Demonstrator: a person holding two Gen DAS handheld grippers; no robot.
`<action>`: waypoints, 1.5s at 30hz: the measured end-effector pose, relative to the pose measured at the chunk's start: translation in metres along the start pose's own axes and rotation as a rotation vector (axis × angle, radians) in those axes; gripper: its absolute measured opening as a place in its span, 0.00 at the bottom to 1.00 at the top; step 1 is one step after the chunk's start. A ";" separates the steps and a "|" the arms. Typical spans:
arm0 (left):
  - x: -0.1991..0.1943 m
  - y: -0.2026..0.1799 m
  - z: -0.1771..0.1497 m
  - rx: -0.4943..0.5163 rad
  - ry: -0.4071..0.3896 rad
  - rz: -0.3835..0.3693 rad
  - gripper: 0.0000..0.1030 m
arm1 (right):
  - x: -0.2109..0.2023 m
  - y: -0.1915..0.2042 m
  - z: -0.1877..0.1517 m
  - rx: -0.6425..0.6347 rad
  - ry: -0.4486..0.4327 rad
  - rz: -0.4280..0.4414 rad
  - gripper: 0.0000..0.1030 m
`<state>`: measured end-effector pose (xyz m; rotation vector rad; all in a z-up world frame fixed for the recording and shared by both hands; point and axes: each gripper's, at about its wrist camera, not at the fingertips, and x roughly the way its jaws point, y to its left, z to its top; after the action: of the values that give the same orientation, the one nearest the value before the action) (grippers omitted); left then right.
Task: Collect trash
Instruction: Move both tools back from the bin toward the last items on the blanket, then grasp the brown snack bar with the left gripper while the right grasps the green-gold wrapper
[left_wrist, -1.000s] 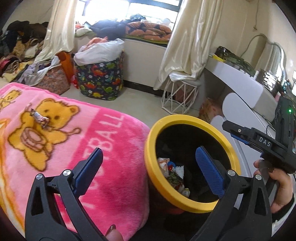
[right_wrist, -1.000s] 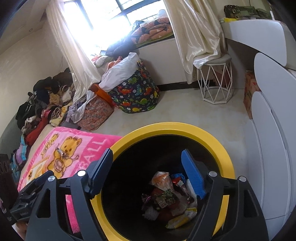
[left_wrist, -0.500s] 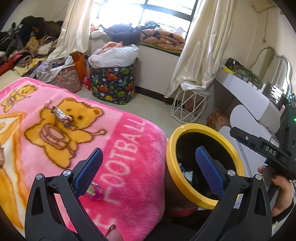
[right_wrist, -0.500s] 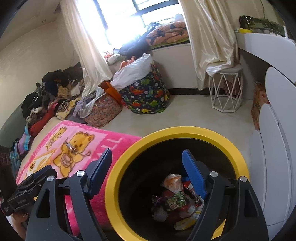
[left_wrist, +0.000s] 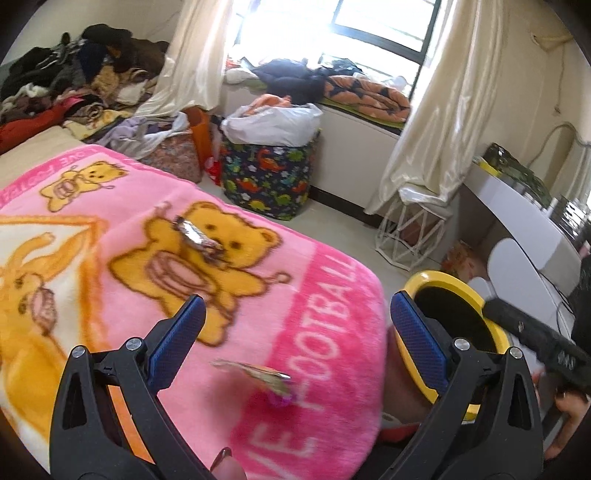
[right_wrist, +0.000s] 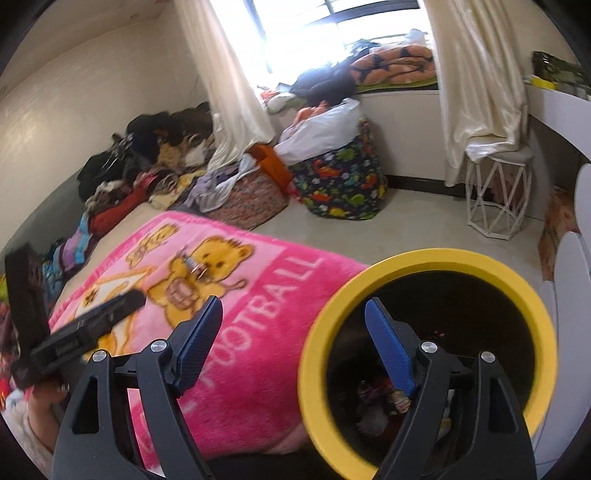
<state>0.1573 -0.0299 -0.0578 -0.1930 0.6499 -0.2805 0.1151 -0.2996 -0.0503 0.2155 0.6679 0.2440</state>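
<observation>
A pink teddy-bear blanket (left_wrist: 325, 310) covers the bed. A silver candy wrapper (left_wrist: 197, 238) lies on the bear's face; it also shows in the right wrist view (right_wrist: 195, 266). A second crumpled wrapper (left_wrist: 264, 374) with a purple end lies near the blanket's front, just ahead of my open, empty left gripper (left_wrist: 295, 332). A black bin with a yellow rim (right_wrist: 461, 256) stands right of the bed, with trash (right_wrist: 373, 397) at its bottom; it also shows in the left wrist view (left_wrist: 448, 280). My right gripper (right_wrist: 293, 330) is open and empty over the bin's left rim.
A dinosaur-print basket (left_wrist: 267, 182) with a white bag, a woven basket (right_wrist: 245, 199) and a clothes pile (left_wrist: 74, 81) stand past the bed. A white wire stool (right_wrist: 498, 197) and a white desk (left_wrist: 524, 210) are at the right.
Both grippers swung left, away from the bin and over the blanket. The bin slid right in both views. The second wrapper came into view between the left fingers.
</observation>
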 end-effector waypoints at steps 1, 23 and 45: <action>0.000 0.007 0.002 -0.009 -0.003 0.011 0.89 | 0.003 0.006 -0.001 -0.013 0.009 0.007 0.75; 0.087 0.108 0.039 -0.132 0.104 0.085 0.82 | 0.116 0.112 -0.035 -0.253 0.327 0.177 0.63; 0.144 0.139 0.032 -0.295 0.227 0.125 0.08 | 0.108 0.109 -0.047 -0.244 0.354 0.237 0.22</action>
<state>0.3136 0.0588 -0.1507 -0.4051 0.9243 -0.0848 0.1504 -0.1588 -0.1195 0.0147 0.9562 0.5973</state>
